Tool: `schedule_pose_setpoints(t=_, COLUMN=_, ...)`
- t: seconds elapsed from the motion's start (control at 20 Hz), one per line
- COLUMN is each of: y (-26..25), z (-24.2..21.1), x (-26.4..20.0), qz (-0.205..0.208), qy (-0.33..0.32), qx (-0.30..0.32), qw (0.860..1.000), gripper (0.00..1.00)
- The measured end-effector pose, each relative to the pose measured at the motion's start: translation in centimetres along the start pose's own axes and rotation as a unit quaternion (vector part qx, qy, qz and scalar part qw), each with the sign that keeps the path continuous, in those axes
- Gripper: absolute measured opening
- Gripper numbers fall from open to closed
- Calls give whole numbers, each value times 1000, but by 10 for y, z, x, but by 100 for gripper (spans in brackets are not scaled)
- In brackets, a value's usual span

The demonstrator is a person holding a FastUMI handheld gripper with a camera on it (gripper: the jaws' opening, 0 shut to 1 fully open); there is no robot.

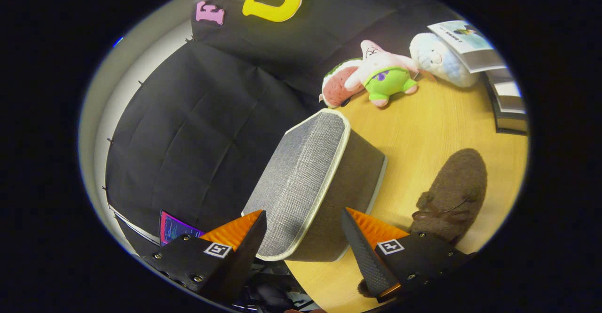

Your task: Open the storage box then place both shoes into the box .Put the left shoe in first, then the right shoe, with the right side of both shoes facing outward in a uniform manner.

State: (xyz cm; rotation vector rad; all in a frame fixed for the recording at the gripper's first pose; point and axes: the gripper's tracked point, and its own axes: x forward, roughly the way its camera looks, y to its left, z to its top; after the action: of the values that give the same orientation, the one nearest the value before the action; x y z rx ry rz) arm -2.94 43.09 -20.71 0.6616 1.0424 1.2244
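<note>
The grey fabric storage box (305, 176) with cream trim lies closed at the near corner of the wooden table (423, 129). My gripper (303, 216) is open, and the box's near end sits between its fingers. One fingertip (257, 226) is over the woven top, the other (350, 226) against the darker side. I cannot tell whether either one touches. A brown fuzzy shoe (454, 191) with a bow lies on the table just beside the box, next to the finger on the darker side.
Beyond the box, at the table's far side, lie a watermelon-slice plush (336, 85), a pink star plush (383, 71) in green shorts and a white plush (437, 59). Stacked books (505, 97) sit past the shoe. The black cloth wall (197, 129) runs close beside the box.
</note>
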Motion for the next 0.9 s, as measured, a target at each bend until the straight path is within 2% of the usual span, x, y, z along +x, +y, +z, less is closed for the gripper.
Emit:
schedule_pose_setpoints(t=0.35, y=-1, z=-1, x=18, qz=43, qy=15, qx=73, qw=996, gripper=96)
schedule_pose_setpoints(t=0.5, y=-3, z=0, x=22, qz=46, qy=17, qx=86, qw=995, gripper=94)
schedule_pose_setpoints(t=0.55, y=2, z=0, x=22, qz=55, qy=22, qx=93, qw=994, gripper=77)
schedule_pose_setpoints(t=0.85, y=10, z=9, x=18, qz=85, qy=9, qx=129, qw=988, gripper=16)
schedule_pose_setpoints(t=0.9, y=12, z=18, x=-7, qz=91, qy=-3, qx=146, qw=985, gripper=16)
